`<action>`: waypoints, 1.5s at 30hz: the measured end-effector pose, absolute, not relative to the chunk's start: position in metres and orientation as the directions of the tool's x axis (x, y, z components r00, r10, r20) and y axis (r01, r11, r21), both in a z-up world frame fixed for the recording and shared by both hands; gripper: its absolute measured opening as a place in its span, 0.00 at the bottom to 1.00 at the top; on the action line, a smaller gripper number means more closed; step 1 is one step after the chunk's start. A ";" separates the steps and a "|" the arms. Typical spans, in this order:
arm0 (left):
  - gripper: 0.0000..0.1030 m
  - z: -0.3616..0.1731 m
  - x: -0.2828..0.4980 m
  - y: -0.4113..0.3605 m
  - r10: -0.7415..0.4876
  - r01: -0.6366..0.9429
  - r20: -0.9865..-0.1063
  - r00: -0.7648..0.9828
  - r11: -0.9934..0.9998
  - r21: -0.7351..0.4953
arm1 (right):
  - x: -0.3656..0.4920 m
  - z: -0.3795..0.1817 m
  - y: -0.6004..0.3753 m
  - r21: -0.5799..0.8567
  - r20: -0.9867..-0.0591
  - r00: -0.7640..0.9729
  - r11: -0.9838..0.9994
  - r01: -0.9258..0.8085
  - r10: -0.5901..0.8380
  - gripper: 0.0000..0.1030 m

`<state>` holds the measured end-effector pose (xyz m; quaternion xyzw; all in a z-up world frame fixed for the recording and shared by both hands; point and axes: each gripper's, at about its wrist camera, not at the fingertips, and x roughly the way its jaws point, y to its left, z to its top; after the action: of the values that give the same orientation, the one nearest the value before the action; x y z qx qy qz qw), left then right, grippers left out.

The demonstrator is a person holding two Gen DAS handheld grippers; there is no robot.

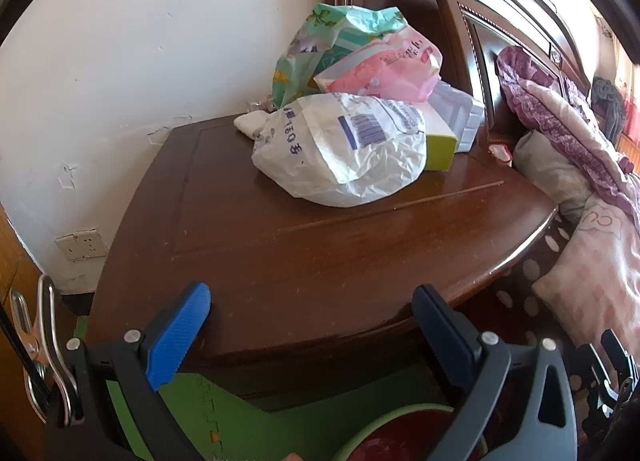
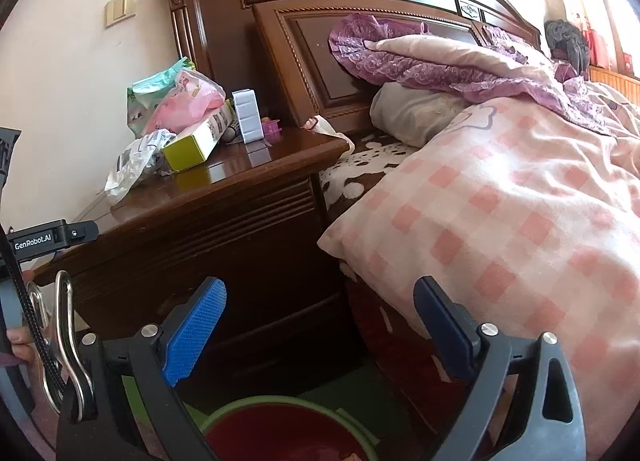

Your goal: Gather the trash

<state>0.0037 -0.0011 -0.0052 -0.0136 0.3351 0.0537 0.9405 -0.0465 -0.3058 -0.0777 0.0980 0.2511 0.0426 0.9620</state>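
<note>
Left claw point(image 1: 312, 301) gapes wide and empty at the desk point(image 1: 280, 253) front edge — the crumpled white bag point(image 1: 340, 153) lies mid-desk beyond, so I'd reach in level and pinch a raised fold.

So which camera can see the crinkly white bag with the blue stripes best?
The left wrist view. There the white bag lies in the middle of the nightstand, big and whole, barcode showing. In the right wrist view it is small, at the nightstand's far left, seen from the side and partly hidden by the yellow-green box.
</note>
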 end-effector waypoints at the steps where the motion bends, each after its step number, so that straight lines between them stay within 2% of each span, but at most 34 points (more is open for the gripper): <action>1: 1.00 -0.006 0.003 -0.001 0.092 -0.109 -0.632 0.770 0.994 0.012 | -0.047 -0.077 -0.305 0.206 -0.475 0.871 0.978 -0.031 0.127 0.94; 24: 1.00 -0.007 0.002 0.000 0.080 -0.089 -0.636 0.768 0.996 0.017 | -0.055 -0.071 -0.305 0.178 -0.466 0.880 0.984 -0.006 0.090 0.94; 38: 1.00 -0.007 -0.001 -0.001 0.076 -0.079 -0.635 0.769 0.997 0.024 | -0.053 -0.064 -0.290 0.121 -0.462 0.882 0.992 -0.043 0.094 0.94; 45: 1.00 -0.007 0.001 -0.001 0.076 -0.084 -0.629 0.774 0.996 0.018 | -0.055 -0.050 -0.279 0.123 -0.429 0.894 0.989 -0.083 0.128 0.94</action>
<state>0.0007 -0.0009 -0.0070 -0.0057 0.3335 0.0423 0.9418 -0.0547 -0.2791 -0.0504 0.0510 0.2235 0.0543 0.9719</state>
